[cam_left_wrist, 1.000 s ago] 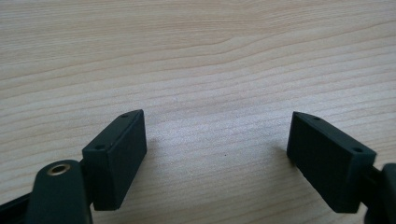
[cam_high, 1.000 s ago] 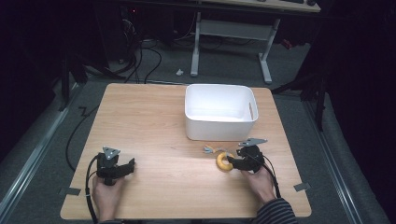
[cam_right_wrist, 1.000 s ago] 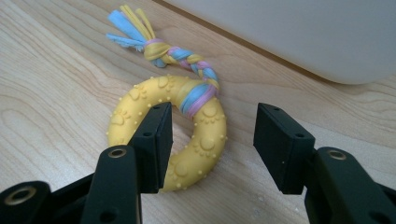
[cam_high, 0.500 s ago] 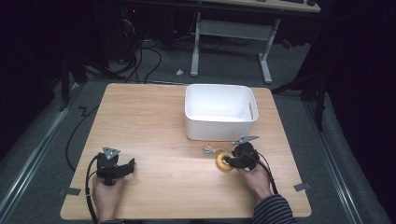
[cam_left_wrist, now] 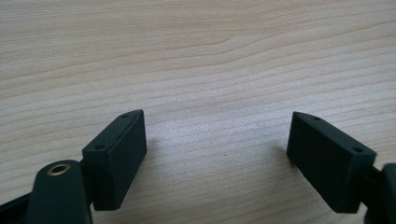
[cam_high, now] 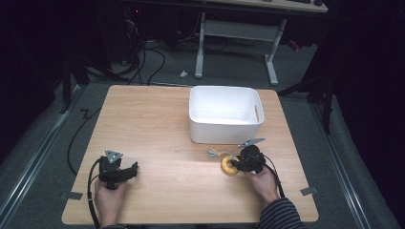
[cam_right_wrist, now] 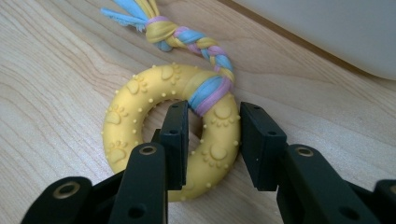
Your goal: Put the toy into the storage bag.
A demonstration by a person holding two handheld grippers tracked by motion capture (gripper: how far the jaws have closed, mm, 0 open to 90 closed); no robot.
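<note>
1. The right gripper (cam_right_wrist: 210, 140) straddles the near side of the yellow ring toy (cam_right_wrist: 135, 121): 1 jaw through its hole, 1 outside, clamped on the rubber.
2. The toy lies on the wooden table (cam_high: 143, 124), just before the white bin (cam_high: 224, 114), its braided rope tail (cam_right_wrist: 187, 37) toward the bin.
3. Likely next is a lift: keep the grip square and raise it straight, so the tail hangs free.
4. The left gripper (cam_left_wrist: 215, 154) rests wide apart, holding nothing.

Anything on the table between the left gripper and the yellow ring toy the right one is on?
Nothing: in the high view only bare wooden table lies between the left gripper and the yellow rubber ring toy.
</note>
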